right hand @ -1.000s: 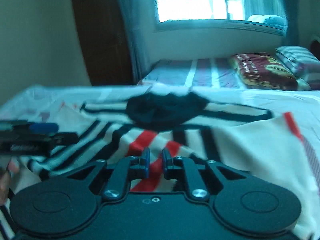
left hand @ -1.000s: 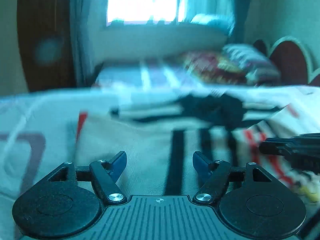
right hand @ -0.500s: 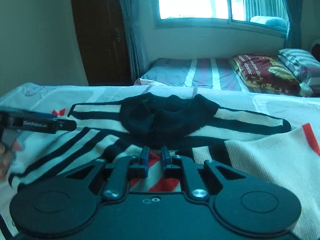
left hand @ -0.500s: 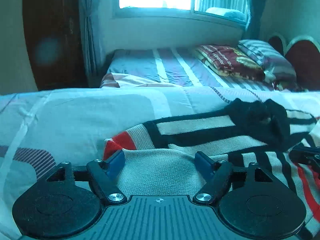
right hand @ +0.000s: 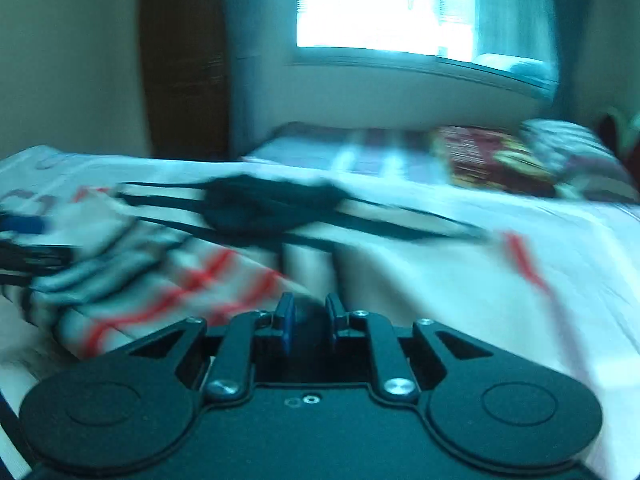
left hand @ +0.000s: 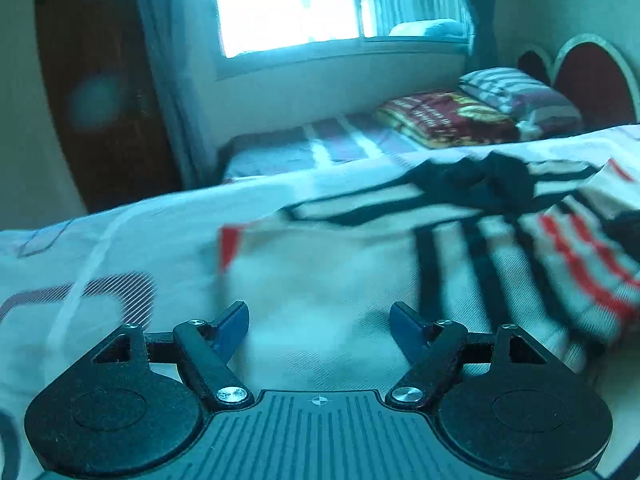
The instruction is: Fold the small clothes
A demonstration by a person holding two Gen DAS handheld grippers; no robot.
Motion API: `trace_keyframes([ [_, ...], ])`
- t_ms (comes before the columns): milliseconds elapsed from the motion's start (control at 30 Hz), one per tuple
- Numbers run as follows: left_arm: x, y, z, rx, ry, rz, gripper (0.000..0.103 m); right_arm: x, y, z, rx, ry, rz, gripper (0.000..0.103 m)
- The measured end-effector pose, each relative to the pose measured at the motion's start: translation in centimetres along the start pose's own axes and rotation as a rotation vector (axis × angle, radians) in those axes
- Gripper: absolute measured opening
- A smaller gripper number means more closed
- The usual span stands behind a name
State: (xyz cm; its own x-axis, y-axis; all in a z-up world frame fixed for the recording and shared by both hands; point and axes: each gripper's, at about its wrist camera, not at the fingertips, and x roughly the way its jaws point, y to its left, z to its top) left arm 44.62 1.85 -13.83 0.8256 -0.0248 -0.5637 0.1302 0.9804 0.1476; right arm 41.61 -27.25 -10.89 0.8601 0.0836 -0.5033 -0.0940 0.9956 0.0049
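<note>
Sweater [left hand: 320, 280]: cream knit, black stripes, thinner red ones, black collar. Bedsheet [left hand: 100, 248]: pale white, maroon line shapes. Far blanket [left hand: 444, 118]: dark red, yellow print. Pillow [left hand: 516, 96]: striped. Gripper pads [left hand: 232, 326]: blue.

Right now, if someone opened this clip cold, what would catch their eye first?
First, the striped sweater, cream with black and red bands and a dark collar, spread across the pale bedspread. Next, the right gripper, its jaws nearly shut with sweater fabric between them, while the left gripper stands open over the cream part. Behind, a bright window glares above a second bed with a red patterned pillow.
</note>
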Motion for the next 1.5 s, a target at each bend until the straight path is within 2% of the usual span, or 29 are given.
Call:
trace_keyframes([
  [67,-0.3,0.6,0.3,-0.008,0.004,0.014,0.082,-0.3,-1.5,-0.2,0.072,0.009,0.01,0.019],
  [133,-1.5,-0.1,1.0,-0.01,-0.031,0.03,0.082,-1.3,-1.5,0.5,0.1,-0.014,0.001,0.02],
  [200,-3.2,-0.7,1.3,-0.024,-0.073,-0.005,0.082,-3.2,-1.0,0.4,0.095,-0.055,0.03,0.021],
  [267,-4.3,-1.8,0.8,0.014,-0.085,-0.004,0.082,-4.5,-0.1,-0.3,0.061,-0.056,0.051,0.02],
  [333,-4.0,-2.5,-0.2,0.047,-0.048,-0.013,0.082,-4.5,0.6,-1.4,0.004,-0.02,0.037,0.019],
  [367,-3.4,-2.5,-0.8,0.051,-0.018,-0.007,0.082,-3.9,0.8,-1.7,-0.021,0.019,-0.006,0.019],
  [400,-3.2,-2.1,-1.2,0.022,-0.014,-0.017,0.083,-3.8,0.6,-2.1,-0.017,0.022,-0.012,0.018],
  [433,-3.3,-1.4,-1.4,-0.014,-0.011,-0.026,0.084,-4.2,0.3,-2.3,0.0,0.018,-0.013,0.019],
  [500,-3.7,-1.0,-1.5,-0.02,-0.002,0.016,0.085,-4.6,-0.2,-2.5,0.028,0.025,-0.038,0.023],
  [633,-3.6,0.3,-2.3,-0.09,0.016,0.0,0.085,-4.1,-2.4,-2.4,0.23,0.045,0.059,0.028],
  [667,-3.4,0.6,-2.5,-0.11,0.023,-0.004,0.085,-3.8,-2.4,-2.3,0.246,0.048,0.067,0.03],
  [700,-3.3,0.8,-2.7,-0.123,0.025,-0.006,0.087,-3.7,-2.3,-2.3,0.255,0.046,0.085,0.028],
  [733,-3.0,1.0,-2.9,-0.14,0.031,-0.004,0.092,-3.5,-2.1,-2.2,0.268,0.047,0.116,0.017],
  [767,-2.9,1.3,-3.0,-0.161,0.036,-0.003,0.093,-3.3,-2.1,-2.3,0.274,0.051,0.134,0.011],
  [833,-3.0,1.6,-3.1,-0.174,0.031,0.006,0.093,-3.9,-1.9,-2.3,0.26,0.03,0.125,0.01],
  [933,-3.1,1.6,-3.3,-0.138,0.032,0.025,0.093,-5.6,-2.1,-2.3,0.261,-0.013,0.128,0.009],
  [1000,-3.0,1.8,-3.4,-0.145,0.04,0.018,0.093,-6.0,-2.1,-2.7,0.252,0.003,0.133,0.009],
  [1067,-2.9,1.9,-3.3,-0.152,0.043,0.023,0.093,-5.3,-1.7,-3.4,0.212,0.045,0.104,0.01],
  [1100,-3.3,1.8,-3.1,-0.15,0.038,0.038,0.093,-5.2,-1.6,-3.7,0.203,0.036,0.094,0.01],
  [1167,-4.8,1.4,-2.6,-0.136,-0.014,0.041,0.093,-5.7,-1.6,-3.2,0.189,0.014,0.067,0.02],
  [1200,-5.6,1.0,-2.2,-0.131,-0.033,0.028,0.093,-6.5,-1.5,-2.9,0.173,-0.026,0.034,0.026],
  [1233,-6.3,0.3,-1.7,-0.124,-0.057,0.011,0.093,-7.2,-1.3,-2.5,0.157,-0.07,0.032,0.024],
  [1300,-6.7,-1.6,-0.8,-0.083,-0.085,-0.037,0.093,-7.1,-0.4,-1.8,0.121,-0.074,0.088,0.021],
  [1400,-4.7,-4.4,0.0,-0.032,-0.044,-0.078,0.093,-4.4,1.6,-1.8,0.078,0.001,0.164,0.014],
  [1467,-2.8,-4.7,-0.7,-0.016,0.025,-0.055,0.093,-3.3,1.5,-2.4,0.065,0.031,0.121,0.012],
  [1500,-2.5,-4.0,-1.2,-0.053,0.027,-0.075,0.096,-3.5,1.0,-2.6,0.076,0.025,0.115,0.011],
])
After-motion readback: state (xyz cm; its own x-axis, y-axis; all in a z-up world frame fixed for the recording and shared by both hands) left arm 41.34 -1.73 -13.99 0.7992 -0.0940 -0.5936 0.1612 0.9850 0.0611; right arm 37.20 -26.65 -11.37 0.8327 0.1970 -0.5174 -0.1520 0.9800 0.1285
